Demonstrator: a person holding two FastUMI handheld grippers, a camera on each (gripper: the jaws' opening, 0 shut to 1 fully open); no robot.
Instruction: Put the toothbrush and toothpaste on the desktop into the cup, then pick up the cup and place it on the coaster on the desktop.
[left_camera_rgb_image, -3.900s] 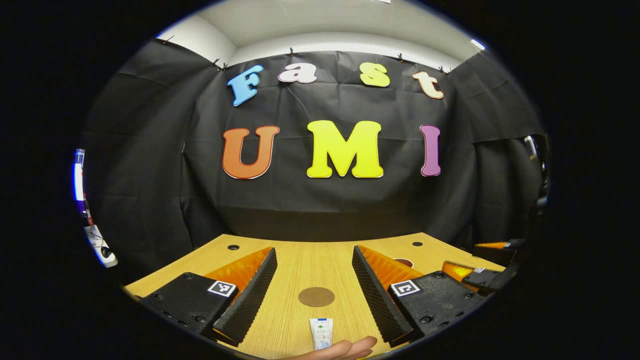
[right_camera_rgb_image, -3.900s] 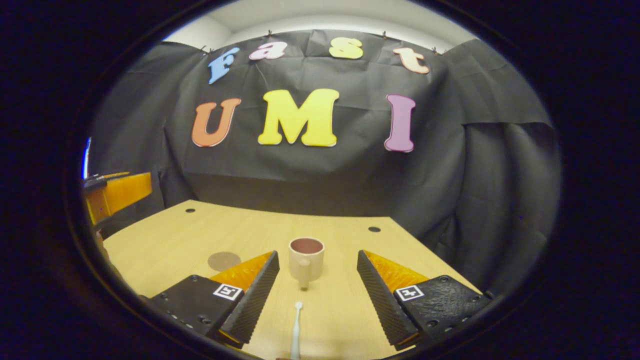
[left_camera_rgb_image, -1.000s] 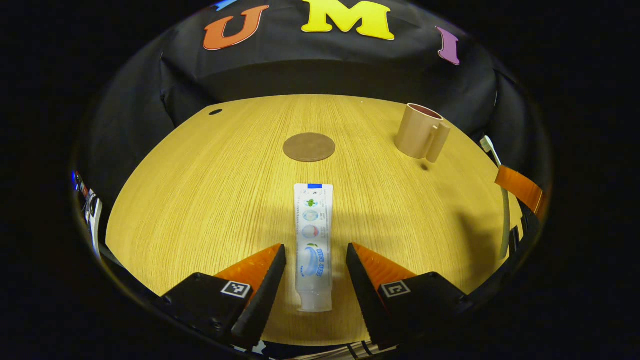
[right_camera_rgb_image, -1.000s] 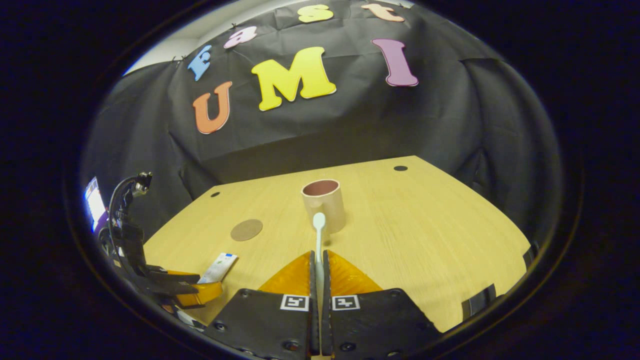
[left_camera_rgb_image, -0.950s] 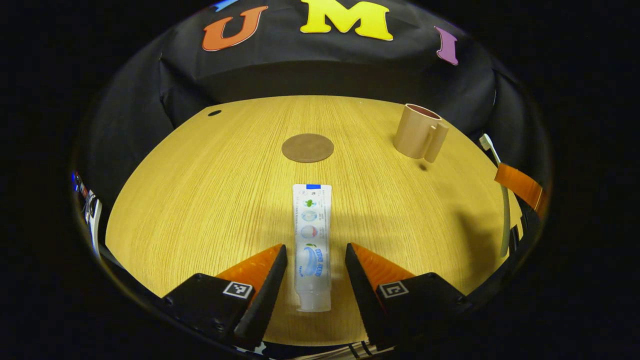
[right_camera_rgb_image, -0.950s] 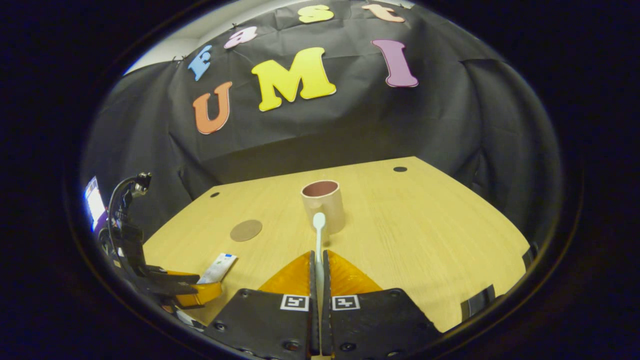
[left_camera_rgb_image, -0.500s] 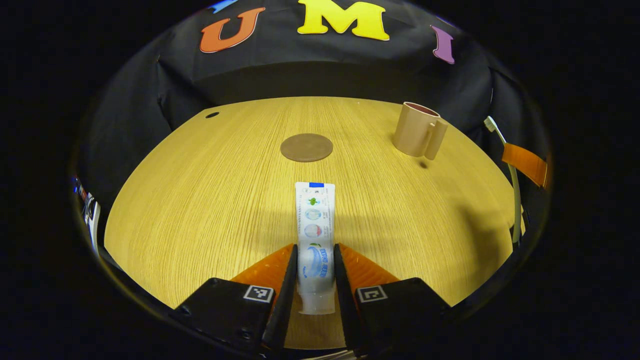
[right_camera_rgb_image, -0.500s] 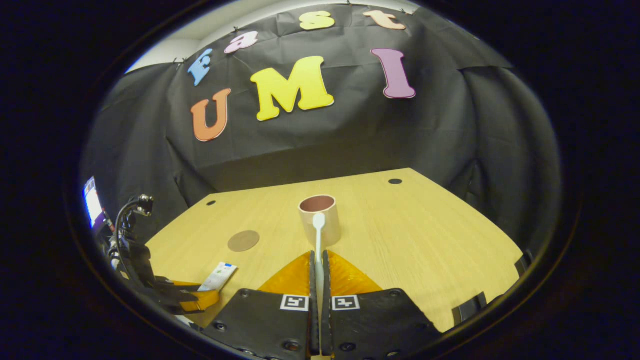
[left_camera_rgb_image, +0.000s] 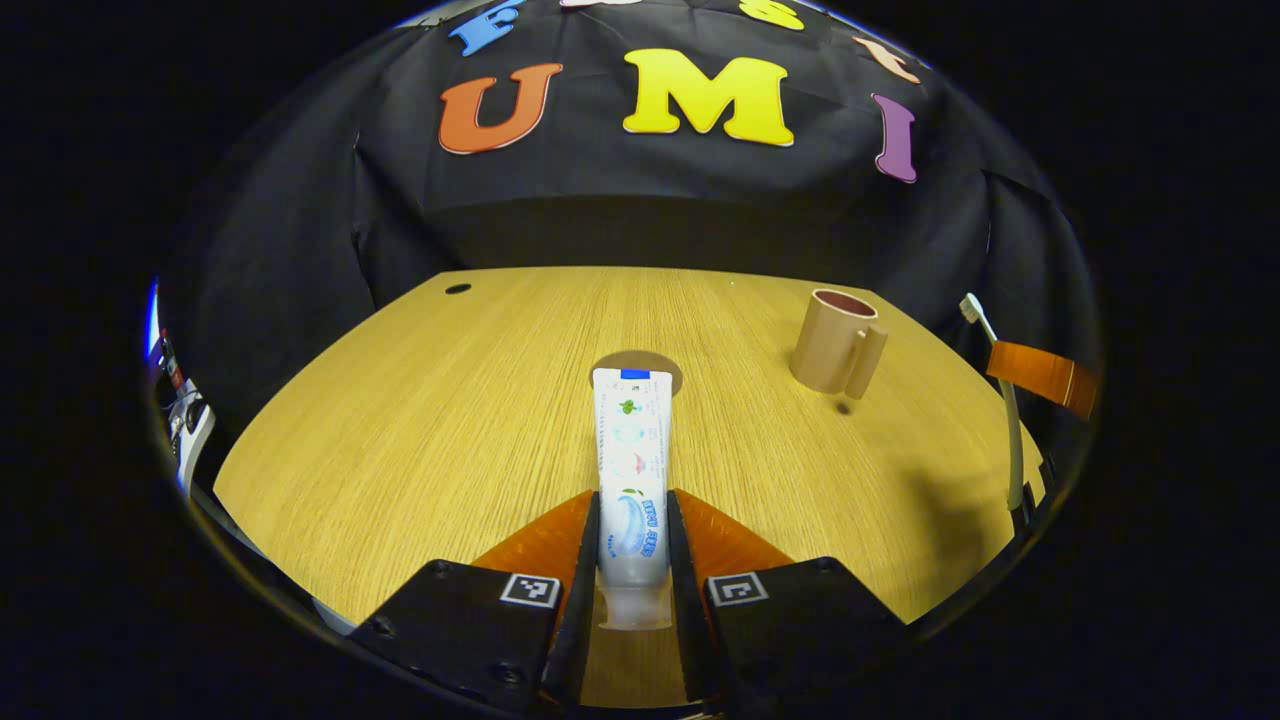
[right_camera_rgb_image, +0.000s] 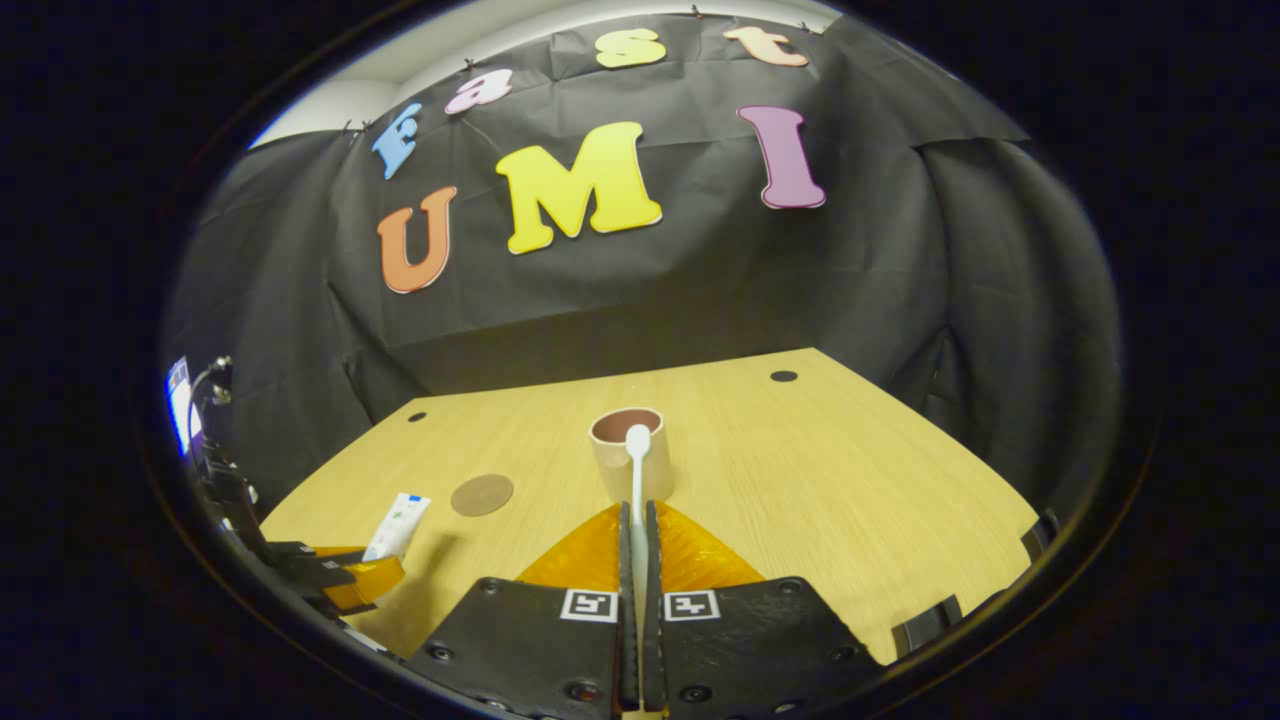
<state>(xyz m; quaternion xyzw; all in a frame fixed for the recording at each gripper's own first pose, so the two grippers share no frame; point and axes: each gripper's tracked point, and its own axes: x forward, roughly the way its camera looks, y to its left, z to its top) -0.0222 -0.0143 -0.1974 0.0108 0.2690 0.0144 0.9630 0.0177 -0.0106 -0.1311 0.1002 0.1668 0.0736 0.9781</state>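
Note:
A white toothpaste tube (left_camera_rgb_image: 630, 470) is pinched near its cap end by my left gripper (left_camera_rgb_image: 632, 520) and held off the wooden table (left_camera_rgb_image: 420, 400). Its far end covers part of the round brown coaster (left_camera_rgb_image: 660, 365). The beige cup (left_camera_rgb_image: 833, 340) stands upright to the right, handle toward me. My right gripper (right_camera_rgb_image: 637, 515) is shut on the white toothbrush (right_camera_rgb_image: 637, 480). The brush points forward, and its head overlaps the cup (right_camera_rgb_image: 610, 460) near the rim. The coaster (right_camera_rgb_image: 481, 494), toothpaste (right_camera_rgb_image: 397, 524) and left gripper (right_camera_rgb_image: 375, 565) lie to the lower left. The toothbrush (left_camera_rgb_image: 1010, 420) also appears at the far right.
Small round holes mark the table's far corners (left_camera_rgb_image: 458, 288) (right_camera_rgb_image: 783, 376). Black cloth walls close the table in at the back and sides. A lit screen and cables (right_camera_rgb_image: 185, 400) sit beyond the table's left edge.
My left gripper has shut on the toothpaste and raised it off the table. My right gripper, holding the toothbrush all along, has brought the brush head up to the cup's rim.

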